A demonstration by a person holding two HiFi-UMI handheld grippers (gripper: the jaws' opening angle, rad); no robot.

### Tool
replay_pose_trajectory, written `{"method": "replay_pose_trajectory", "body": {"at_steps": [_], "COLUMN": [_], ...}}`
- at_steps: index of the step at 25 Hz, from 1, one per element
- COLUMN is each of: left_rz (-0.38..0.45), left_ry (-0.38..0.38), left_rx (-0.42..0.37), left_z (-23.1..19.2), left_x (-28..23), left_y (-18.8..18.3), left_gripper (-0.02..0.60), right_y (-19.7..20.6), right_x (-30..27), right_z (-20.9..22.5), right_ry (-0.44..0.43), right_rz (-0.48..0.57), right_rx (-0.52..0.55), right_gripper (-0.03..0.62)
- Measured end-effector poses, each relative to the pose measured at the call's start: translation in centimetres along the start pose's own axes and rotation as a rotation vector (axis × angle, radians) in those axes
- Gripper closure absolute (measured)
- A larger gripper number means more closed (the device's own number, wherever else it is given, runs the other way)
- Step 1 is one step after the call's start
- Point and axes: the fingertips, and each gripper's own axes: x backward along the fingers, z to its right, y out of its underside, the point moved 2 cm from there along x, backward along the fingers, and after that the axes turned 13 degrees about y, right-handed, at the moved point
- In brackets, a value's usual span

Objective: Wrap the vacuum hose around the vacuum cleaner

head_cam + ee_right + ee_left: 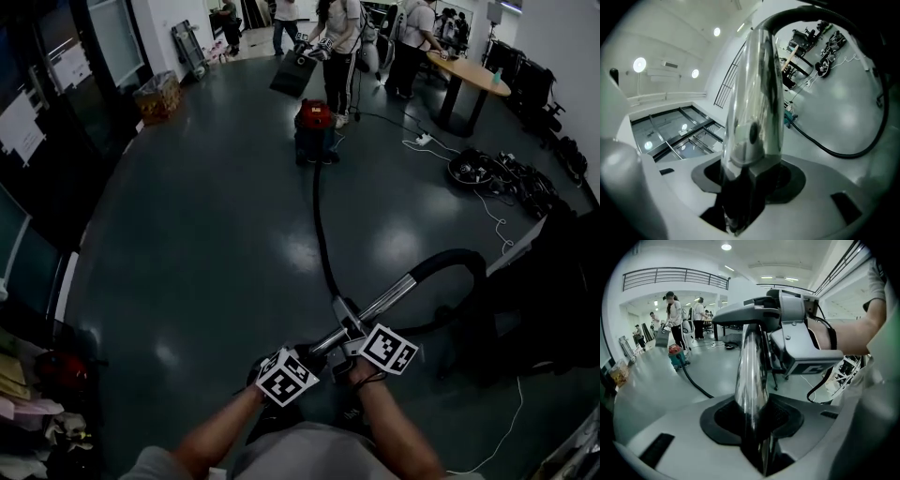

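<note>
A: Grippers?

B: Both are clamped on the chrome wand (380,302). The left gripper (757,413) holds it at a middling opening, pads on the tube near its lower end. The right gripper (750,180) sits further up the same tube, jaws set wider, closed on it too.

A: And the vacuum cleaner (314,127)?

B: It's the red one, well away from me across the dark floor (187,244), roughly straight ahead of both grippers. The black hose (322,234) runs along the floor from it towards the wand in one nearly straight line. Past the right gripper a black bend arcs out to my right. No turn lies round the body, so I'd call the wrap not begun.

A: Plan?

B: I'd close the gap first, since I can't wrap from here. I'd carry the wand with both grips firm so it doesn't roll in the pads, and gather slack on the way without treading on the hose. Then loops go low round the body with even tension and no kinks. A person (339,47) stands just behind the vacuum cleaner, so I'd work from the near side.
</note>
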Motion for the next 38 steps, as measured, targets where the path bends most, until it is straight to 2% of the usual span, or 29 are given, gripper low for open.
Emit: {"method": "replay_pose_trajectory", "body": {"at_steps": [2, 5, 7, 11, 15, 21, 22, 23, 25, 31, 38], "left_rz": [0.007, 0.02, 0.028, 0.039, 0.065, 0.106, 0.11, 0.114, 0.12, 0.097, 0.071], "left_ry": [0.028, 0.059, 0.07, 0.086, 0.103, 0.016, 0.007, -0.001, -0.002, 0.035, 0.002], "left_rx": [0.003, 0.011, 0.02, 0.028, 0.022, -0.049, -0.052, -0.053, -0.049, 0.001, 0.046], "left_z": [-1.0, -2.5, -3.4, -5.2, -6.2, -7.7, -8.0, -8.3, -8.6, -9.0, -10.5], "left_x": [0.9, 2.2, 3.2, 4.8, 5.6, 7.3, 7.6, 8.0, 8.5, 11.3, 13.5], "left_y": [0.4, 1.3, 1.9, 3.3, 4.0, 3.8, 3.8, 3.8, 3.9, 6.6, 9.1], "left_gripper": [0.44, 0.44, 0.44, 0.44, 0.44, 0.437, 0.428, 0.39, 0.336, 0.334, 0.336], "right_y": [0.7, 1.5, 2.2, 3.8, 4.7, 4.0, 3.6, 3.2, 2.2, 0.4, -0.4], "right_x": [-1.2, -2.7, -3.7, -5.7, -6.6, -7.6, -7.6, -7.7, -7.7, -8.4, -10.7], "right_z": [-1.1, -2.2, -2.9, -4.0, -4.8, -6.5, -6.6, -6.6, -6.2, -5.0, -5.4], "right_ry": [0.003, 0.027, 0.05, 0.083, 0.112, 0.14, 0.142, 0.143, 0.146, 0.183, 0.197], "right_rz": [0.044, 0.092, 0.098, 0.084, 0.084, 0.106, 0.112, 0.117, 0.124, 0.111, 0.081], "right_rx": [-0.024, -0.034, -0.021, -0.02, -0.003, 0.035, 0.036, 0.037, 0.037, 0.103, 0.269], "right_gripper": [0.385, 0.458, 0.512, 0.546, 0.552, 0.554, 0.554, 0.554, 0.554, 0.554, 0.554]}}
